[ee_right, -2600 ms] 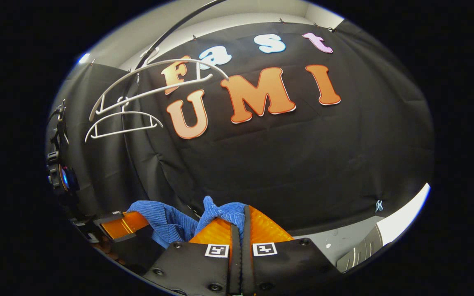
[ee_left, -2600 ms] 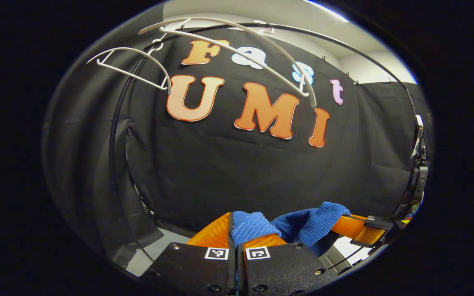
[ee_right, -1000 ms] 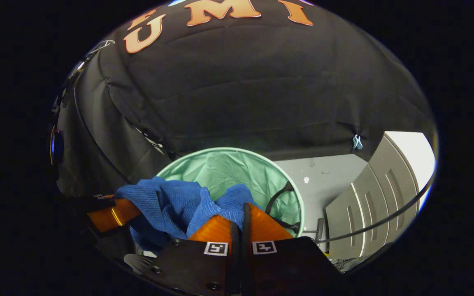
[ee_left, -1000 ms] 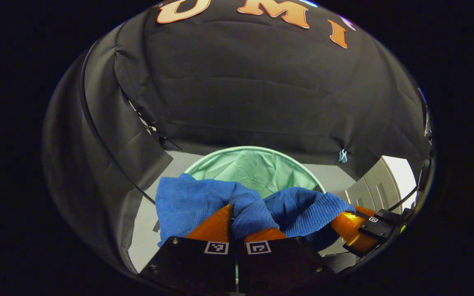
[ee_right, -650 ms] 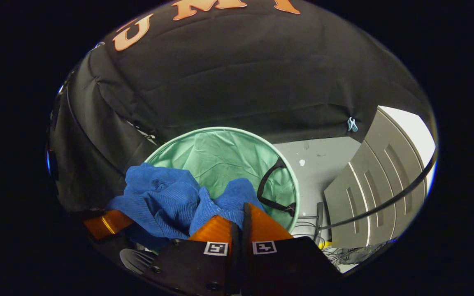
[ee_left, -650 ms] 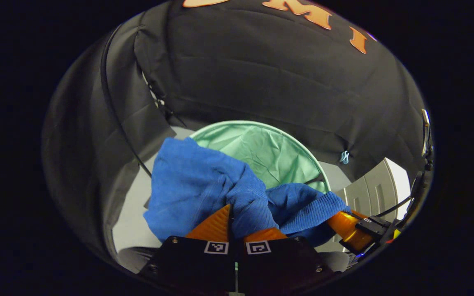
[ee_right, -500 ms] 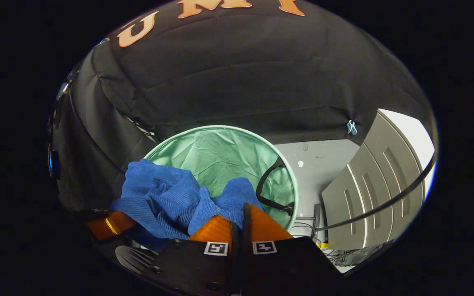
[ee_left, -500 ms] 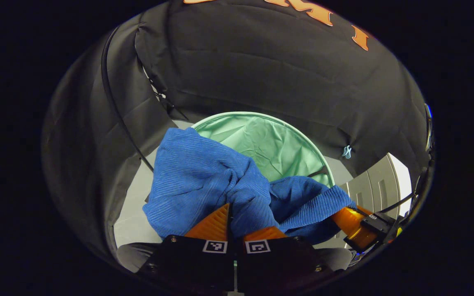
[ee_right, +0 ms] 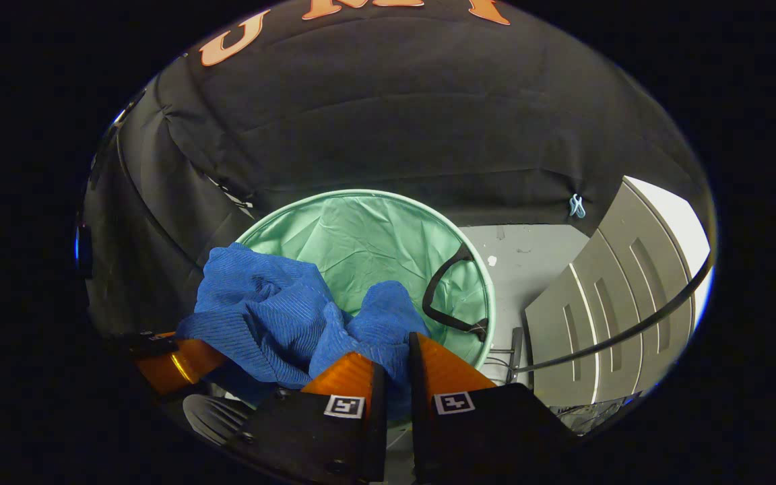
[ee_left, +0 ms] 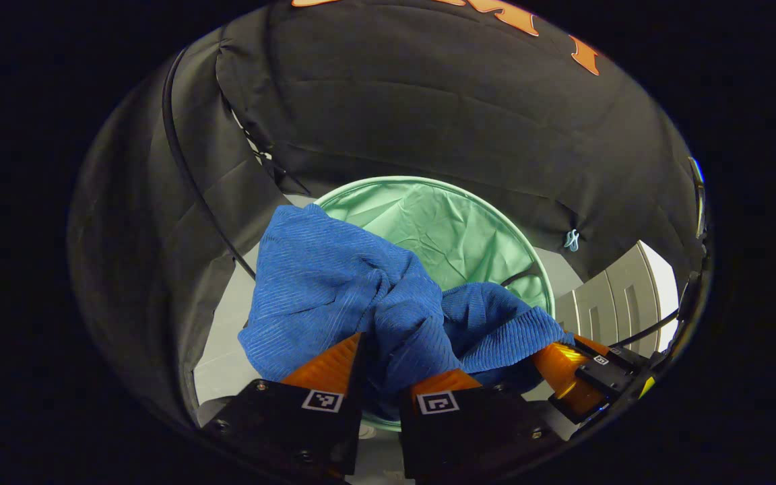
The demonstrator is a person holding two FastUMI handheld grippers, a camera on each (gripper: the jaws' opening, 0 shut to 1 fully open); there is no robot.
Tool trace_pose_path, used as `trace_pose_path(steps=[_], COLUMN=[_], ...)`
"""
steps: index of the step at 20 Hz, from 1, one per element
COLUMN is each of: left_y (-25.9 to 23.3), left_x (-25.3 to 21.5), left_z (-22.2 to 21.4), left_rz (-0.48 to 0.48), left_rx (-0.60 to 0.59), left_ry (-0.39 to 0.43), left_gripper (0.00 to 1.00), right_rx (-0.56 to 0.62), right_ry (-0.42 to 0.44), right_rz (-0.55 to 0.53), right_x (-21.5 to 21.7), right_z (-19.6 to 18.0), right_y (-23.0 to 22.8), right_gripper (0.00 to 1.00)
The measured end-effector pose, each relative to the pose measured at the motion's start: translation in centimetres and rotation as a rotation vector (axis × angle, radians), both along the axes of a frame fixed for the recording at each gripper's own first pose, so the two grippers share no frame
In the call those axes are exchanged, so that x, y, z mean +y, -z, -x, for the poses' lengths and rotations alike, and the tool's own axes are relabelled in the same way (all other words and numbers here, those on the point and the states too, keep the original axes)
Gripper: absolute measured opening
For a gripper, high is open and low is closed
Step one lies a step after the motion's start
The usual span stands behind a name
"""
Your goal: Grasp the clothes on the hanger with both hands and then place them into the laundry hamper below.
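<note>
Blue cloth [ee_left: 334,283] bunched between both claws, over green hamper [ee_left: 459,225]. Left claw [ee_left: 381,367] and right claw [ee_right: 391,360] now parted wider, cloth slipping loose.

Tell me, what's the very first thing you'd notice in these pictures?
The crumpled bright blue ribbed cloth garment jumps out first, bunched between the left gripper and the right gripper, both with fingers parted around it. Right behind and below it gapes the round mint-green fabric laundry hamper, with a black loop handle on its right side in the right gripper view.
</note>
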State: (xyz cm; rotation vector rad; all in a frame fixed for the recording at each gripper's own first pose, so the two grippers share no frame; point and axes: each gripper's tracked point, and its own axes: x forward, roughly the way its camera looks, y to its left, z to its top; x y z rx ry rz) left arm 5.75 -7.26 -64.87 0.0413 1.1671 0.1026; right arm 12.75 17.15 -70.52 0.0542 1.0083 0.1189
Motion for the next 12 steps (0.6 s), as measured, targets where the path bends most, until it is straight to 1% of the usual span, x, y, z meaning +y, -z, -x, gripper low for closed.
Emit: trace_pose_path(steps=[1, 2, 3, 4, 5, 6, 7, 8, 9, 10, 12], left_y=[-0.4, -0.6, -0.8, -0.9, -1.2, -1.2, -1.6, -2.2, -2.8, -3.4, -4.5], left_x=[0.0, -0.1, -0.3, -0.3, -0.3, 0.0, 0.2, 0.5, 0.8, 1.2, 1.5], left_z=[0.0, -0.4, -0.6, -0.7, -0.8, -0.6, -0.7, -0.6, -0.8, -0.8, -1.2], left_rz=[-0.003, -0.010, -0.016, -0.018, -0.017, -0.015, -0.021, -0.033, -0.044, -0.058, -0.064], left_rx=[-0.006, -0.013, -0.017, -0.021, -0.023, -0.024, -0.028, -0.034, -0.043, -0.054, -0.078], left_ry=[0.003, 0.010, 0.014, 0.015, 0.009, 0.003, 0.000, -0.001, 0.000, 0.002, 0.000], left_gripper=[0.29, 0.28, 0.49, 0.48, 0.52, 0.60, 0.60, 0.67, 0.61, 0.65, 0.67], right_rx=[0.000, -0.002, -0.009, -0.017, -0.026, -0.036, -0.043, -0.048, -0.052, -0.056, -0.074], right_ry=[0.004, 0.002, 0.000, 0.000, -0.002, -0.005, -0.011, -0.018, -0.024, -0.030, -0.039], right_rz=[0.002, -0.007, -0.016, -0.019, -0.021, -0.017, -0.024, -0.028, -0.033, -0.039, -0.050], right_x=[-0.2, -0.2, 0.0, 0.2, 0.1, 0.2, 0.3, 0.5, 0.4, 0.7, 0.8], right_z=[0.1, 0.0, 0.1, -0.1, -0.3, -0.3, -0.3, -0.4, -0.2, -0.3, -0.4], right_y=[-0.1, -0.3, -0.4, -1.0, -1.2, -1.7, -2.0, -2.3, -2.6, -2.9, -4.0], right_gripper=[0.24, 0.24, 0.27, 0.36, 0.36, 0.36, 0.36, 0.45, 0.42, 0.51, 0.44])
